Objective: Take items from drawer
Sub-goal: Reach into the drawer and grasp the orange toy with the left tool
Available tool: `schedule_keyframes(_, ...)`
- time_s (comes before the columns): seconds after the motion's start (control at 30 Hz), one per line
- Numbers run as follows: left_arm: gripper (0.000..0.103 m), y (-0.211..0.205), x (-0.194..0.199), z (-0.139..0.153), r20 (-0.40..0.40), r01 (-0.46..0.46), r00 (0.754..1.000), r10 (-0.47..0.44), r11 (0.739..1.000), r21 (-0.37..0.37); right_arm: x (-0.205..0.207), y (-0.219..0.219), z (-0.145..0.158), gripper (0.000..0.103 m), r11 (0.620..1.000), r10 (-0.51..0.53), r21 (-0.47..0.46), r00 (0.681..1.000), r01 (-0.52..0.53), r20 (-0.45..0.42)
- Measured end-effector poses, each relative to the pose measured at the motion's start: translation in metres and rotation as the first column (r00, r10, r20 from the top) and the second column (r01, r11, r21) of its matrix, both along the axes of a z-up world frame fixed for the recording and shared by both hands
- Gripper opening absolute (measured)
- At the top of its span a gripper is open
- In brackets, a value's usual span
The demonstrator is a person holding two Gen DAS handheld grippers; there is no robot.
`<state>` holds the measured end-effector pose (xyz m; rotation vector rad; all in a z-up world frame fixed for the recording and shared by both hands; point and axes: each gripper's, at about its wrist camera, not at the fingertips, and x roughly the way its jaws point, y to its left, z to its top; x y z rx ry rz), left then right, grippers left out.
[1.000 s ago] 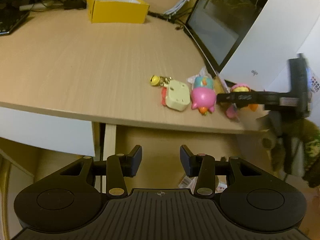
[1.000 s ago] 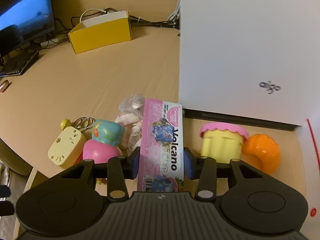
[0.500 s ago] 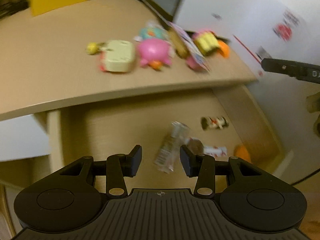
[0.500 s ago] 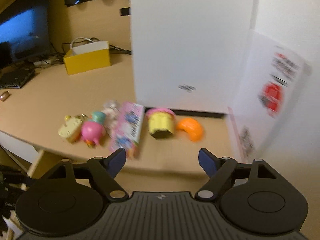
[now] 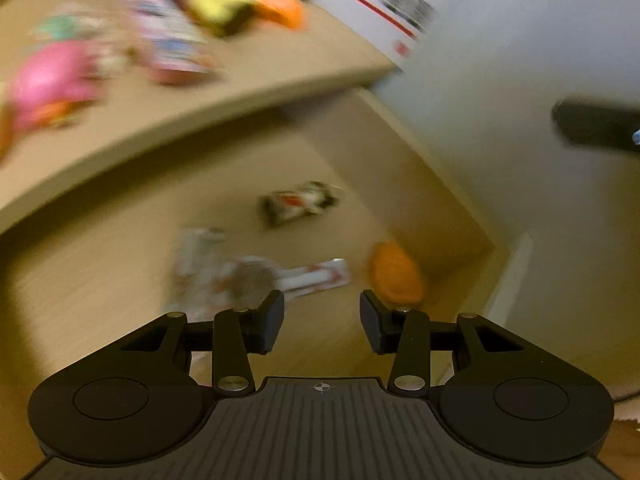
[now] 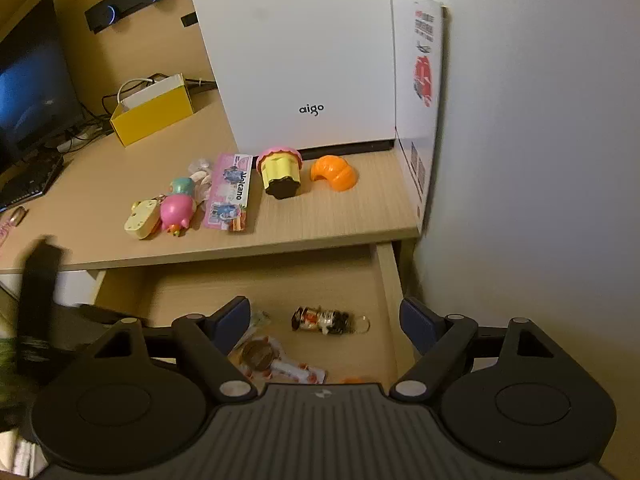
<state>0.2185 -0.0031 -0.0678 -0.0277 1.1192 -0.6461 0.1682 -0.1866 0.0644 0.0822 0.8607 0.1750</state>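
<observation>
The drawer [image 6: 390,280] stands pulled out under the desk edge. Inside lie a black, white and red keychain toy [image 6: 324,320] [image 5: 298,203], a clear packet with a round brown piece [image 6: 264,356] [image 5: 244,280] and an orange toy [image 5: 394,274]. My left gripper [image 5: 322,322] is open above the drawer floor, between the packet and the orange toy, with nothing between its fingers. My right gripper [image 6: 326,322] is open wide and empty, held back from the desk over the drawer. The left wrist view is blurred.
On the desk [image 6: 328,220] lie a cream toy [image 6: 142,222], a pink pig toy [image 6: 176,210], a pink packet [image 6: 230,190], a yellow cupcake toy [image 6: 280,170] and an orange piece [image 6: 334,172]. Behind them stand a white box [image 6: 296,60] and a yellow box [image 6: 154,112]. A wall [image 6: 520,160] closes the right side.
My right gripper let go of the pink packet on the desk, opened wide and drew back. My left gripper swung from the desk top down toward the drawer and rolled.
</observation>
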Motion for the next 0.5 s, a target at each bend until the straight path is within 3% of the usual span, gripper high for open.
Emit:
schedule_keyframes(0.1,0.045,-0.033,0.013,-0.011,0.006,0.062,0.998,-0.062,0.998,0.011,-0.001,-0.001,0.014,0.083,1.000,-0.021,-0.001,1.000,0.021,0.016)
schedule_keyframes(0.27,0.043,-0.077,0.031,-0.036,-0.055,0.162,0.986,-0.160,0.986,0.031,0.004,-0.002,0.037,0.083,0.999,-0.027,0.025,0.998,0.025,0.062)
schedule_keyframes(0.37,0.032,-0.096,0.033,-0.048,-0.079,0.206,0.977,-0.200,0.976,0.068,0.004,-0.003,0.040,0.083,0.999,-0.031,0.024,0.996,0.029,0.086)
schedule_keyframes(0.43,0.016,-0.104,0.034,-0.052,-0.096,0.211,0.974,-0.203,0.974,0.081,0.004,-0.004,0.039,0.083,0.999,-0.036,0.004,0.995,0.036,0.097)
schedule_keyframes(0.5,0.016,-0.111,0.036,-0.055,-0.127,0.213,0.971,-0.204,0.974,0.070,0.004,-0.004,0.037,0.081,0.999,-0.036,-0.011,0.994,0.037,0.101)
